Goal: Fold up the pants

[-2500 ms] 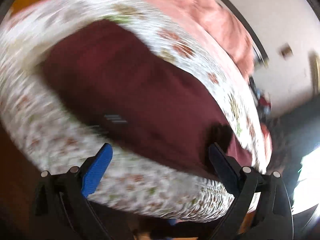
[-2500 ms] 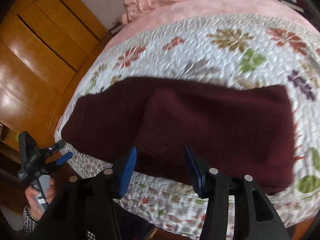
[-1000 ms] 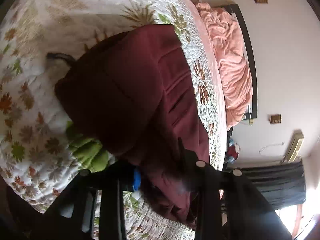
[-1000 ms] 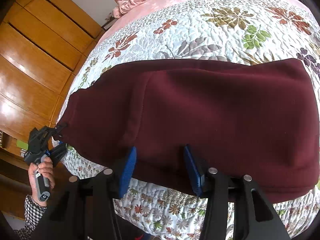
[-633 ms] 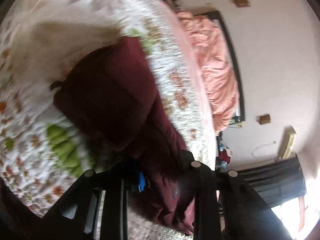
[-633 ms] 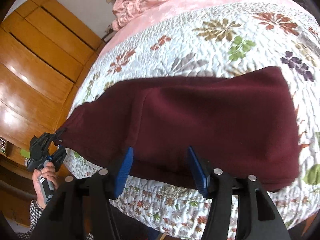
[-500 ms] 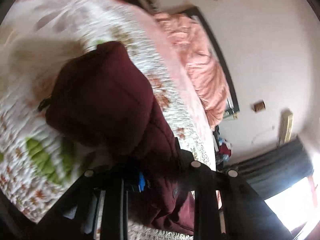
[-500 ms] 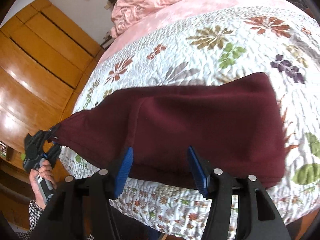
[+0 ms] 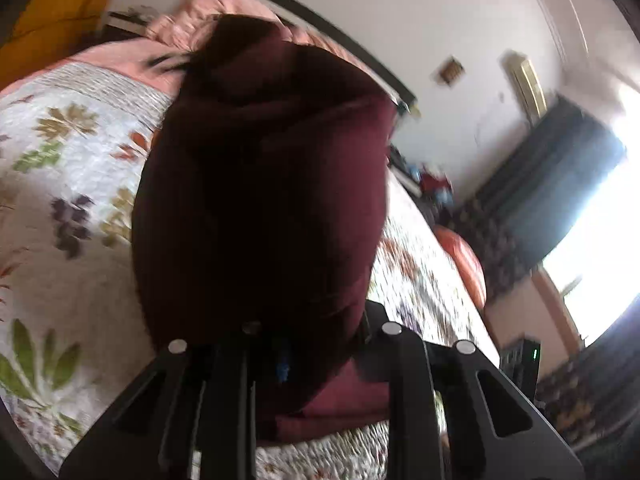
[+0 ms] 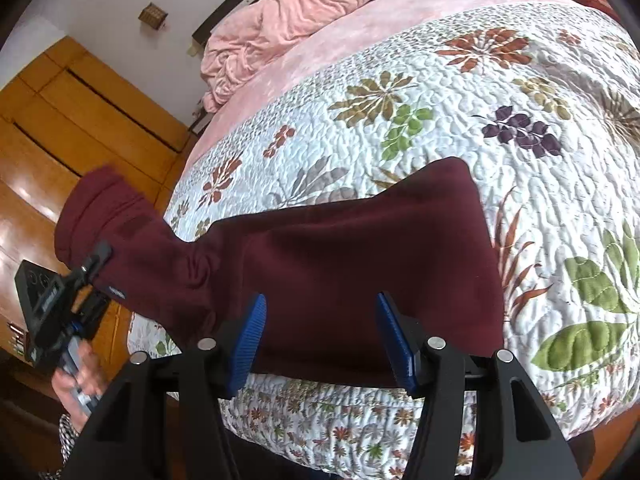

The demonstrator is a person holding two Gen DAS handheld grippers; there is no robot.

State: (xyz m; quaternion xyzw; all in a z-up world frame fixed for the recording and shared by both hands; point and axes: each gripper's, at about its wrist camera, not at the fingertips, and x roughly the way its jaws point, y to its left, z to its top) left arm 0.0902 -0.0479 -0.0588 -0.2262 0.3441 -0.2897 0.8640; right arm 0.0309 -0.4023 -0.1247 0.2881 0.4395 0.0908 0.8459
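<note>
Two tools are in our hands over the bed. Our left tool point(image 10: 94, 268) has its jaws pressed together on one end of the dark red pants point(image 10: 360, 272), close by the small label sewn at the hem. From its own camera the cloth bunches up right in front of the lens, hanging over the black fingers point(image 9: 248, 360) and hiding most of the pads, with only a sliver of blue showing. Our left hand point(image 10: 80, 376) wraps the handle low at the left edge of the right camera's view, with a checked sleeve point(image 10: 66, 434) below it.

Our right tool point(image 10: 320, 338) has its blue pads well apart. Nothing sits between them; they hover over the near edge of the pants without touching the cloth.

Most of the pants lie flat across the near part of the bed, on a white quilt point(image 10: 520, 184) printed with leaves and flowers. The end we hold with the left tool is lifted off the quilt and stretched up and out past the side of the bed, so that the cloth runs tight from the flat part to the tool.

Farther up the bed a pink sheet point(image 10: 320, 52) borders the quilt, and a crumpled pink blanket point(image 10: 304, 4) is heaped by the headboard. Wooden cupboard doors point(image 10: 60, 128) stand at the left, beyond the bed.
</note>
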